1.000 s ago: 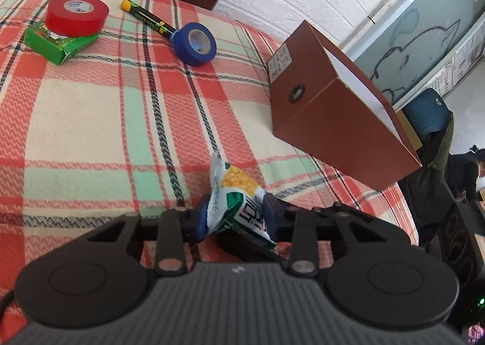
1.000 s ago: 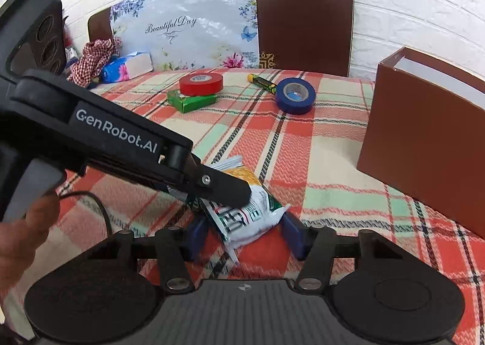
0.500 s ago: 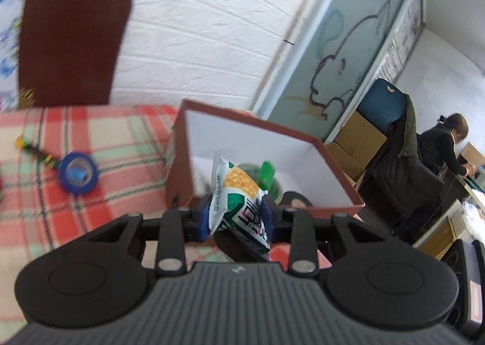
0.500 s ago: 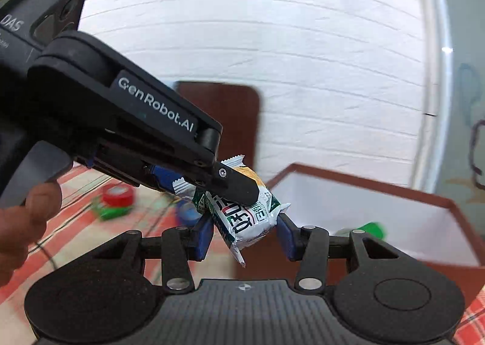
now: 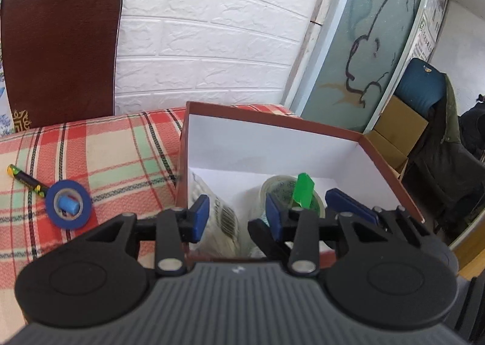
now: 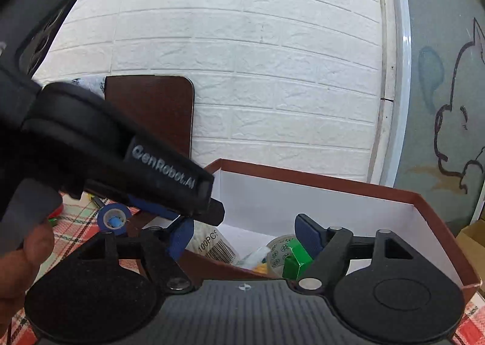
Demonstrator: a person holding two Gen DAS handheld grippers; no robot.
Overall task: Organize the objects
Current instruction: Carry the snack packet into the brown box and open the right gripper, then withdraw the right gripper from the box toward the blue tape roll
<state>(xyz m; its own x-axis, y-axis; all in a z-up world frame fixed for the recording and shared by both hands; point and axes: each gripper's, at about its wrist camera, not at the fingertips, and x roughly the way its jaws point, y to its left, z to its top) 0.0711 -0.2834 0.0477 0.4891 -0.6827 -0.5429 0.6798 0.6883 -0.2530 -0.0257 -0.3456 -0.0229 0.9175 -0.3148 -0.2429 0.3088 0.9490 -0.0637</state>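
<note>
A brown box with a white inside (image 5: 272, 145) stands on the plaid table; it also shows in the right wrist view (image 6: 333, 199). My left gripper (image 5: 238, 214) is open and empty above the box's near edge. My right gripper (image 6: 245, 236) is open and empty over the box too. Inside lie a clear bag with a barcode (image 5: 224, 217), a clear tape roll (image 5: 285, 190) and a green piece (image 5: 303, 190). A bit of the snack packet (image 6: 260, 267) shows low in the box.
A blue tape roll (image 5: 68, 204) and a yellow-black pen (image 5: 25, 181) lie on the plaid cloth left of the box. A brown chair back (image 5: 57, 48) stands against the white brick wall. The left gripper's body (image 6: 121, 160) crosses the right wrist view.
Both grippers carried the snack packet from the table up over the box, then opened. The packet has dropped out of the jaws into the box.
</note>
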